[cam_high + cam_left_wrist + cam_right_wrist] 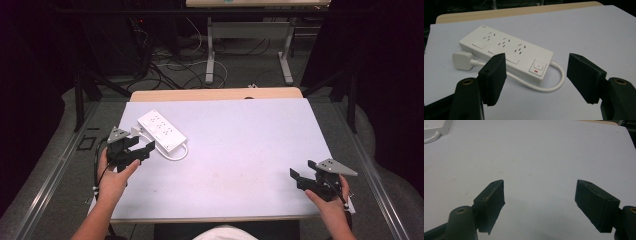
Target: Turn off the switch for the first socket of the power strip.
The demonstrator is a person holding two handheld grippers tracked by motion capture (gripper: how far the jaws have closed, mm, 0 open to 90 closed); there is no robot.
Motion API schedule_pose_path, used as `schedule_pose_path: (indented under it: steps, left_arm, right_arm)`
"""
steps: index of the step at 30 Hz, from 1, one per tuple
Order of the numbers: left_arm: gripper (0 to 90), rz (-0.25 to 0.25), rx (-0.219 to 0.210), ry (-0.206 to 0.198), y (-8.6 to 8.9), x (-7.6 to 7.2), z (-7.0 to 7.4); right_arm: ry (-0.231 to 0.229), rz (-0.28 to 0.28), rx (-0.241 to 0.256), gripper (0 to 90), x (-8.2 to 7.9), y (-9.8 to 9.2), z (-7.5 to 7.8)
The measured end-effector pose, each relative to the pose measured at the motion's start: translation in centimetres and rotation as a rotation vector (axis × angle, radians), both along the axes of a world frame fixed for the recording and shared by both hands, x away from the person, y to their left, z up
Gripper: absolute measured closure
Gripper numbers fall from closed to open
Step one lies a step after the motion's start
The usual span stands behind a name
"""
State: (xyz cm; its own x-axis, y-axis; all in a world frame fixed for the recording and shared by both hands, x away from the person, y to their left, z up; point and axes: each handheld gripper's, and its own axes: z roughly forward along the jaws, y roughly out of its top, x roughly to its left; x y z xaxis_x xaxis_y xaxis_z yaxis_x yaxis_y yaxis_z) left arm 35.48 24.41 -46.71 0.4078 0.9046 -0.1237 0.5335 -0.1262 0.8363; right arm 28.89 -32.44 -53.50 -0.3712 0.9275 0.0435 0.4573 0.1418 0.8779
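Note:
A white power strip (pixel 161 131) lies flat on the white mat at the left, its cord (pixel 176 155) looped beside it. In the left gripper view the power strip (pixel 506 51) shows three socket groups, a switch (pixel 537 67) with a red light and a white plug (pixel 462 60) at its left. My left gripper (pixel 141 146) is open just short of the strip, its jaws wide apart with nothing between them. My right gripper (pixel 301 179) is open near the mat's front right corner, over bare mat (pixel 536 157).
The white mat (pixel 240 145) covers a wooden table (pixel 215 94). Beyond it stand a desk frame (pixel 210 50) and loose cables (pixel 170 70) on the floor. Dark stands flank both sides of the table.

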Motion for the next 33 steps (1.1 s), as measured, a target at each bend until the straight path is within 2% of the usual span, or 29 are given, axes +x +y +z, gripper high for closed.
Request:
schedule_pose_path:
  steps: [6, 8, 11, 12, 19, 20, 23, 30, 33]
  left_arm:
    - [38.2, 0.001, -0.018, 0.005, -0.6, 0.7, 0.8]
    - [39.3, -0.007, -0.007, 0.013, -0.7, 0.9, 1.0]
    - [41.3, -0.006, -0.013, 0.017, -0.9, 1.2, 1.2]
    - [41.7, -0.007, -0.015, 0.020, -1.1, 1.4, 1.4]
    - [47.6, -0.008, -0.023, 0.035, -1.9, 2.3, 2.4]
    - [49.0, 0.000, -0.028, 0.027, -2.0, 2.5, 2.5]
    - [51.9, 0.008, -0.029, 0.037, -2.3, 3.3, 3.0]
    - [58.8, 0.027, -0.061, 0.052, -2.1, 4.4, 3.4]
    - [60.5, 0.055, -0.097, 0.068, -2.0, 5.1, 3.1]
  right_arm:
    - [-0.004, 0.000, 0.007, 23.1, 0.1, 0.0, -0.1]
    - [-0.004, 0.000, 0.007, 23.0, 0.0, 0.0, 0.0]
    - [-0.001, -0.002, 0.006, 23.1, 0.0, -0.1, 0.0]
    - [-0.015, -0.006, 0.014, 23.0, 0.1, 0.0, -0.1]
    - [0.006, -0.009, 0.018, 23.0, 0.0, -0.1, -0.1]
    - [0.001, -0.006, 0.021, 23.0, 0.1, -0.1, -0.1]
    - [-0.001, -0.007, 0.018, 23.0, 0.1, -0.2, -0.1]
    - [-0.014, -0.012, 0.024, 23.0, 0.1, -0.3, -0.2]
    - [-0.008, -0.015, 0.034, 23.0, 0.1, -0.2, -0.2]
